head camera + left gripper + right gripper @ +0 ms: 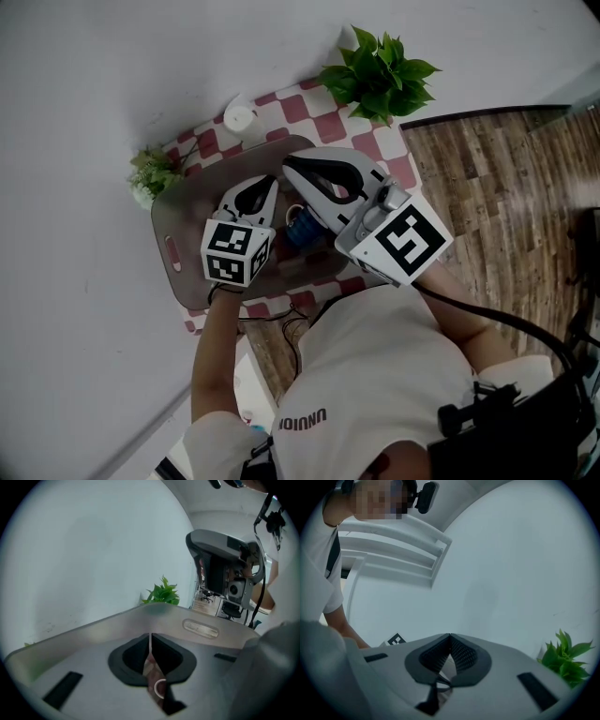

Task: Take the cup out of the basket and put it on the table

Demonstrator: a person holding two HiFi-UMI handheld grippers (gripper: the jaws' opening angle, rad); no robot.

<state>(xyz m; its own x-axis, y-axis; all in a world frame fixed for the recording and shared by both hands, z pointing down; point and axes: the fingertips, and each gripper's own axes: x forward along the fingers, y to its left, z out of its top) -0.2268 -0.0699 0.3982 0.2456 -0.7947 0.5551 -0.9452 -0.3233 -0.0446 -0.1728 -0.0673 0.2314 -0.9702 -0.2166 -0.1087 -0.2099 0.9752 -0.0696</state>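
Note:
A blue cup (302,225) stands inside the flat grey basket (187,220) on the checkered table, partly hidden between my two grippers. My left gripper (266,182) hovers over the basket just left of the cup, its jaws shut with nothing held. My right gripper (292,165) hangs just right of and above the cup, also shut and empty. In the left gripper view the fingertips (150,639) meet in a thin line, and the right gripper's body (225,566) shows at the upper right. The right gripper view shows its own tips (450,637) closed, pointing at the white wall.
A white cup (239,118) stands on the checkered cloth (323,117) behind the basket. A leafy green plant (380,70) sits at the table's far right corner, a small flower bunch (150,173) at the left edge. Wood floor (497,187) lies to the right.

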